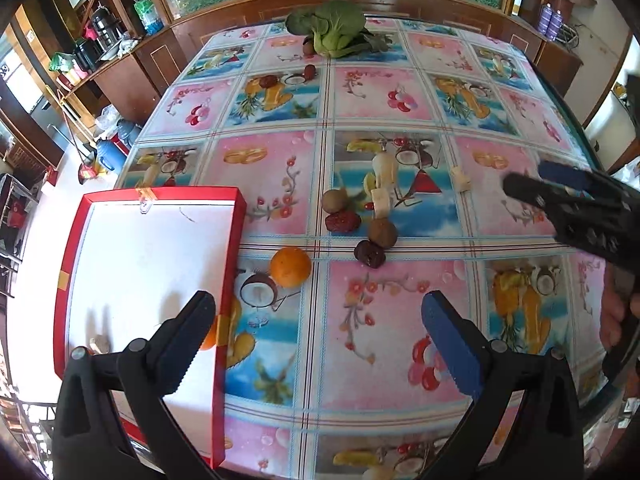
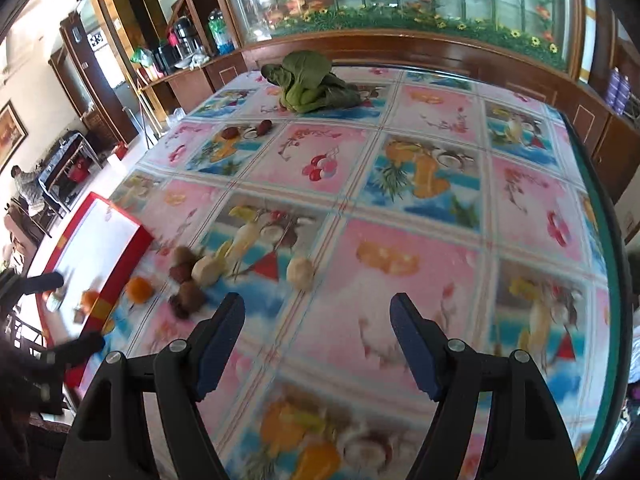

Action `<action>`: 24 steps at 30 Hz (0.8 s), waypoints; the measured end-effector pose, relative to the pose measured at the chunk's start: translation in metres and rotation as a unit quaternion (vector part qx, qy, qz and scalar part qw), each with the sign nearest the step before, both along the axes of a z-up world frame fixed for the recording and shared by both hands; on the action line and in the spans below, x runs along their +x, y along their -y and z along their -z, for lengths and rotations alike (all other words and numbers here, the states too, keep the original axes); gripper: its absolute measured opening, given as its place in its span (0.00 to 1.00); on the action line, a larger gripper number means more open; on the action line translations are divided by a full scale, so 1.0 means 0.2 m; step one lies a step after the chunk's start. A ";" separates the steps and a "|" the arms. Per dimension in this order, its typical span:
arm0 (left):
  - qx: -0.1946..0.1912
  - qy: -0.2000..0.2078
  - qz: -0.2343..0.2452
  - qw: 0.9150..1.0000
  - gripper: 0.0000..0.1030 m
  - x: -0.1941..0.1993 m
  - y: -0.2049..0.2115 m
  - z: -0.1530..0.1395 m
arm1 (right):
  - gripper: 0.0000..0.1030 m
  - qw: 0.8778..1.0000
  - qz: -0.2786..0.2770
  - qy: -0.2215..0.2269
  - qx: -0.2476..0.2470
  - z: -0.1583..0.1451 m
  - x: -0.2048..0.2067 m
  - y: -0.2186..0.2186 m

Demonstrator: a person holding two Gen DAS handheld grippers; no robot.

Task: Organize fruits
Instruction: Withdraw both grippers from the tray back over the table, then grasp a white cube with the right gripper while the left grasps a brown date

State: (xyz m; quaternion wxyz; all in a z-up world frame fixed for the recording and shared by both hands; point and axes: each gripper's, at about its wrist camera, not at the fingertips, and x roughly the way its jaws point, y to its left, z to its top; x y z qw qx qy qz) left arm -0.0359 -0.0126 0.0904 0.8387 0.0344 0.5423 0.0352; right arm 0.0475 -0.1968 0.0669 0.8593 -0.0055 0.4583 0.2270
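**Both grippers empty; loose fruit beside the red box**

The left gripper point(image 1: 316, 320) stands wide open with nothing between its fingers, one finger over the red box point(image 1: 236, 240), the other over the cloth beside it. The right gripper point(image 2: 318, 340) is likewise open and empty, well to the far side of the fruit cluster from the box.

An orange point(image 1: 291, 267) lies just beside the box wall. Further out from the box sit two brown round fruits point(image 1: 335, 201), dark red dates point(image 1: 343, 222) and pale cut pieces point(image 1: 381, 200), close together, some touching. Inside the box a second orange shows partly behind the left finger, near a small pale item.

Risk, as judged: round fruit may roll if nudged by a finger; the crowded cluster invites catching two pieces at once; the box overhangs the surface edge and could shift if pressed.

The surface point(image 1: 400, 96) carries a glossy fruit-print cloth that can mask real pieces. Leafy greens point(image 1: 336, 32) lie at the end farthest from the box. Wooden cabinets stand beyond.
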 end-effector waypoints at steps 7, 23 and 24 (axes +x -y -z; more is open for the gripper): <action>-0.031 -0.023 -0.037 0.999 1.00 0.03 -0.03 0.09 | 0.45 0.999 -0.020 -0.025 -0.037 0.11 0.09 -0.17; -0.025 -0.024 0.008 0.999 0.76 0.20 0.05 0.23 | 0.11 0.999 0.001 -0.034 -0.015 0.18 -0.03 0.00; -0.025 -0.021 0.016 0.999 0.76 0.20 0.06 0.23 | 0.11 0.999 0.003 -0.036 -0.011 0.18 -0.06 0.03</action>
